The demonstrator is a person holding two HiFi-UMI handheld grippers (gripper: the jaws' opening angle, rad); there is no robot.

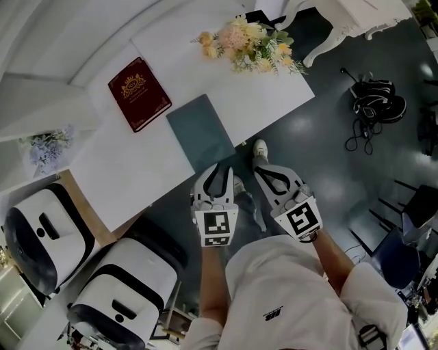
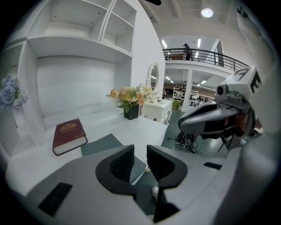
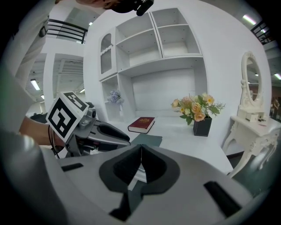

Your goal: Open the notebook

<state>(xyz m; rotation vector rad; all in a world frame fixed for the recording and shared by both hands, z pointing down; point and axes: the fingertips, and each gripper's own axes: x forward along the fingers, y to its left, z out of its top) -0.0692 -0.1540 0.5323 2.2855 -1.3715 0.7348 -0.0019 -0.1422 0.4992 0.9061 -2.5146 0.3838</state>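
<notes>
The notebook (image 1: 139, 93) is a closed dark red book with a gold crest, lying flat on the white table (image 1: 260, 96). It also shows in the left gripper view (image 2: 69, 134) and the right gripper view (image 3: 142, 124). Beside it lies a grey-green mat (image 1: 202, 133). Both grippers hang off the table's near edge, close to the person's body and well short of the notebook. My left gripper (image 1: 217, 168) (image 2: 140, 161) is open by a narrow gap with nothing in it. My right gripper (image 1: 263, 171) (image 3: 140, 163) is shut and empty, its pads touching.
A flower bouquet (image 1: 250, 42) stands at the table's far corner. Pale blue flowers (image 1: 48, 145) sit on the shelf at left. Two white and black machines (image 1: 48, 236) (image 1: 126, 294) stand near left. Headphones and cables (image 1: 373, 102) lie on the dark floor by a white dressing table (image 1: 342, 17).
</notes>
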